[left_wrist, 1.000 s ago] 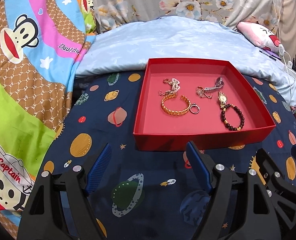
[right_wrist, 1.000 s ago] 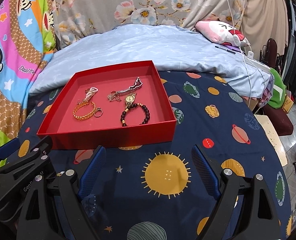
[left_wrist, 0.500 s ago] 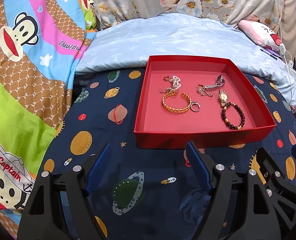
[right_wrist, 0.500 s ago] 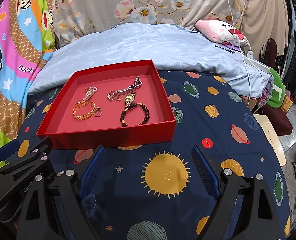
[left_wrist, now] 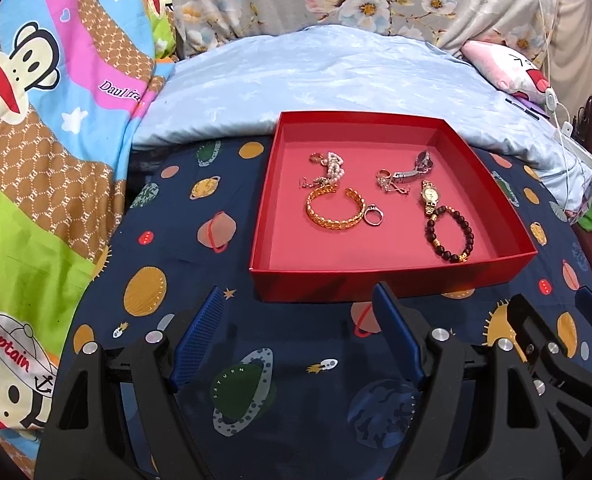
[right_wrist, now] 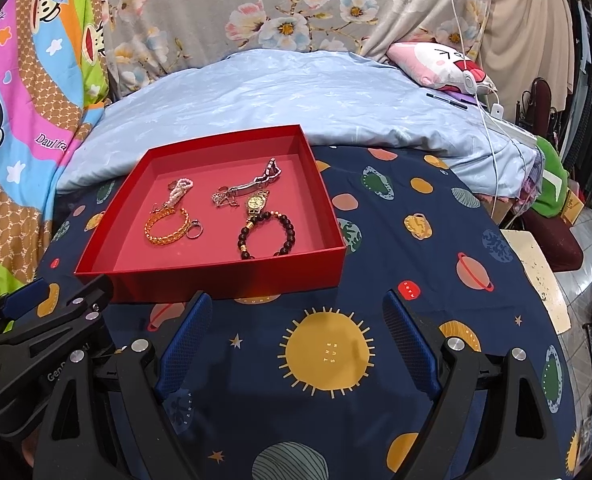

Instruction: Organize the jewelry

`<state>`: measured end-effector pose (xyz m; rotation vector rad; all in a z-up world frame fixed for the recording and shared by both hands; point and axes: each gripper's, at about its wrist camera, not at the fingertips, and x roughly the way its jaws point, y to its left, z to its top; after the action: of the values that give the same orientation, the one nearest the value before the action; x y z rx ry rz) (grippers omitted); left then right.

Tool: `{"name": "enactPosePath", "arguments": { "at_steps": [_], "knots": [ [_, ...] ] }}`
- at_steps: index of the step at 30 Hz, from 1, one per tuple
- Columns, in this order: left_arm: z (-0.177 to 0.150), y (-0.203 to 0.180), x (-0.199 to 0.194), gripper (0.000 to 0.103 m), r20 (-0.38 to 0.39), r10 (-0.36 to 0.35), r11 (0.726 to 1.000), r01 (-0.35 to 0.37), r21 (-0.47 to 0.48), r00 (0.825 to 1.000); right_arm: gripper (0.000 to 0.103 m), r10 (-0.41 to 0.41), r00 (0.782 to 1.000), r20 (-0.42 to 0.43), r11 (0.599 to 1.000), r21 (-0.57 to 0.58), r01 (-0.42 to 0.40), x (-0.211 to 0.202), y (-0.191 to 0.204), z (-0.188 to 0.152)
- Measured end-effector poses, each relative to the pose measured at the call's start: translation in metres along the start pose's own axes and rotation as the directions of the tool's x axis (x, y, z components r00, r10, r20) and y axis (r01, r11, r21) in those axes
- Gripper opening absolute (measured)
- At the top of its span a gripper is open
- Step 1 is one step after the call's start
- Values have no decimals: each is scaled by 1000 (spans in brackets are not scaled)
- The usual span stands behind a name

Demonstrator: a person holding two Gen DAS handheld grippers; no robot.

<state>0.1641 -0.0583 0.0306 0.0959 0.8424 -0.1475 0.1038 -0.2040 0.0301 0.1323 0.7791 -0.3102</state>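
Matt red cardboard tray (left_wrist: pixel 384 286); shiny gold metal bangle (left_wrist: pixel 333 212); glossy dark bead bracelet (left_wrist: pixel 452 234); printed cloth bedsheet (left_wrist: pixel 183 240); ribbed blue plastic pads (right_wrist: pixel 185 340).

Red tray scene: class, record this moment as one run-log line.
left gripper: open, empty | right gripper: open, empty | shallow red cardboard tray: holds gold chain bangle, dark beaded bracelet | neither touched

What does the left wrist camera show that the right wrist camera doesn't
Only the left wrist view shows the Captain monkey print on the quilt. Only the right wrist view shows the yellow sun print and the tiled floor. Both show the red tray with the gold bangle and dark bead bracelet, and both open grippers.
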Motion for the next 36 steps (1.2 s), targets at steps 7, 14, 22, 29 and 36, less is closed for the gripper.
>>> {"name": "enactPosePath", "arguments": {
  "at_steps": [7,14,22,29,36],
  "knots": [
    [0,1,-1,74,4,13,1000,-13,-15,1000,86,-2,1000,6,1000,-6,2,-4,1,1],
    [0,1,-5,74,-13,19,1000,-19,-18,1000,86,-15,1000,5,1000,-19,15,-8,2,4],
    [0,3,-5,74,-32,18,1000,-19,-23,999,86,-14,1000,5,1000,-18,14,-9,2,3],
    [-1,3,-6,74,-29,23,1000,-23,-20,999,86,-15,1000,4,1000,-19,15,-9,3,3],
    [0,3,-6,74,-25,28,999,-28,-16,999,86,-15,1000,5,1000,-20,15,-10,2,3]
  ]
}}
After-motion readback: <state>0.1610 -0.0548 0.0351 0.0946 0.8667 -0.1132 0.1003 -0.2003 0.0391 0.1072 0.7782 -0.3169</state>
